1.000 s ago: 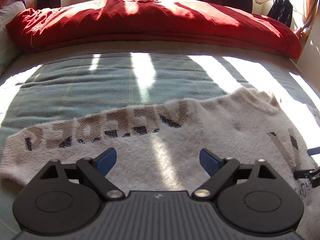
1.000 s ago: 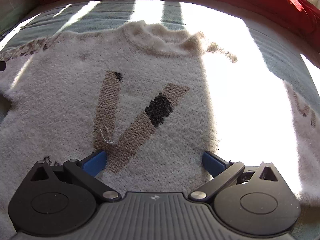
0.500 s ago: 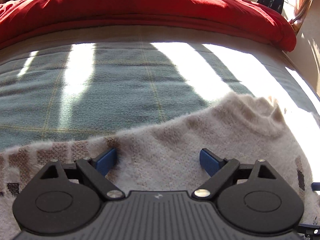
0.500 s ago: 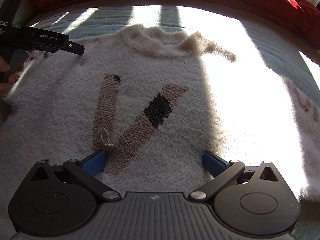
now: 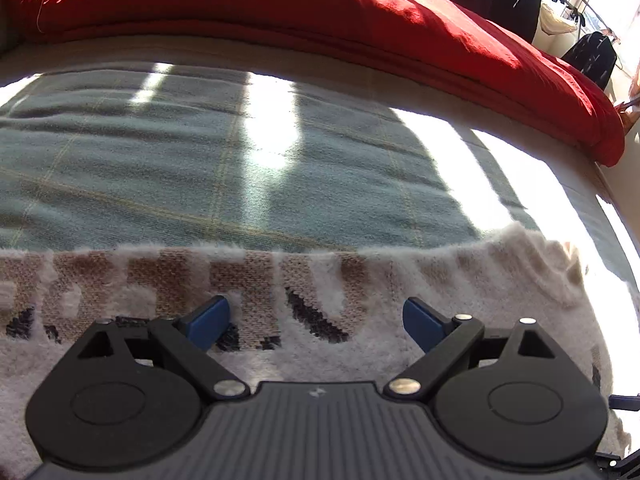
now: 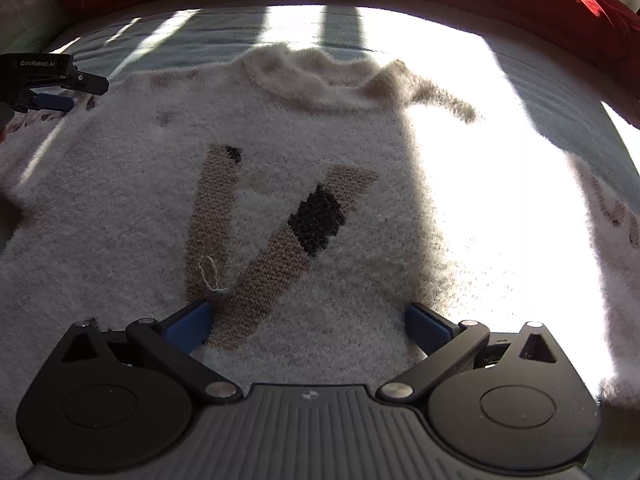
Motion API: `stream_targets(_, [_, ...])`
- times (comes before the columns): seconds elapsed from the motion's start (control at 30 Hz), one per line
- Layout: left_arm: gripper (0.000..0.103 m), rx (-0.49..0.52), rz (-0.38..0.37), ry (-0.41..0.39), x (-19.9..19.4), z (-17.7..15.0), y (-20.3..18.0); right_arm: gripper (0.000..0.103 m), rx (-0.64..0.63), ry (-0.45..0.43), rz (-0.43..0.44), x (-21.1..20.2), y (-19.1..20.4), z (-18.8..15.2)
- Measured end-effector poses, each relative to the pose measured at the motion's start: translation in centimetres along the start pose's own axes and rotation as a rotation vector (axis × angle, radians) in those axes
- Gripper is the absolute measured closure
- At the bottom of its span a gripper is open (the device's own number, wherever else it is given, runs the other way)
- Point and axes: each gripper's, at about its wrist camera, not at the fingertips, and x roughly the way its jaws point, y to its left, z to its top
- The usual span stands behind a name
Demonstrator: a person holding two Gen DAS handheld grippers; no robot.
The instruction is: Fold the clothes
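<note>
Sweater (image 6: 304,208), fuzzy cream knit, lies flat on bed (image 5: 200,168), filling the lower frame in both views. Looks soft, limp, light, stretchy; snags easily. Best pinched at sleeve edge or hem. Left hand-held gripper (image 5: 316,316) and right hand-held gripper (image 6: 308,320) both spread apart, holding nothing.

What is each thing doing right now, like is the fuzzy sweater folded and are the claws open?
White sweater: spread flat, unfolded, front up.
Sweater sleeve: stretched out sideways on the blanket.
Left hand-held gripper: open, empty, over the sleeve.
Right hand-held gripper: open, empty, over the sweater's body.
Red duvet: bunched along the bed's far edge.
</note>
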Motion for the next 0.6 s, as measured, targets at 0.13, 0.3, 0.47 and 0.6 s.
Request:
stream_targets(0.13, [0.01, -0.079, -0.05, -0.039, -0.7, 1.1, 3.8, 0.0, -0.004, -0.007, 0.0, -0.1, 0.0, -0.1])
stream_targets(0.3, [0.01, -0.175, -0.058, -0.037, -2.2, 1.6, 9.6, 0.0, -0.006, 0.019, -0.012, 0.1, 0.1, 0.3])
stream_targets(0.47, [0.01, -0.25, -0.04, -0.055, -4.2, 1.1, 15.4, 0.0, -0.008, 0.036, -0.023, 0.3, 0.3, 0.5])
stream_targets(0.6, [0.011, -0.267, 0.051, -0.074, -6.1, 1.1, 17.5, 0.0, -0.01, 0.05, -0.032, 0.5, 0.5, 0.7])
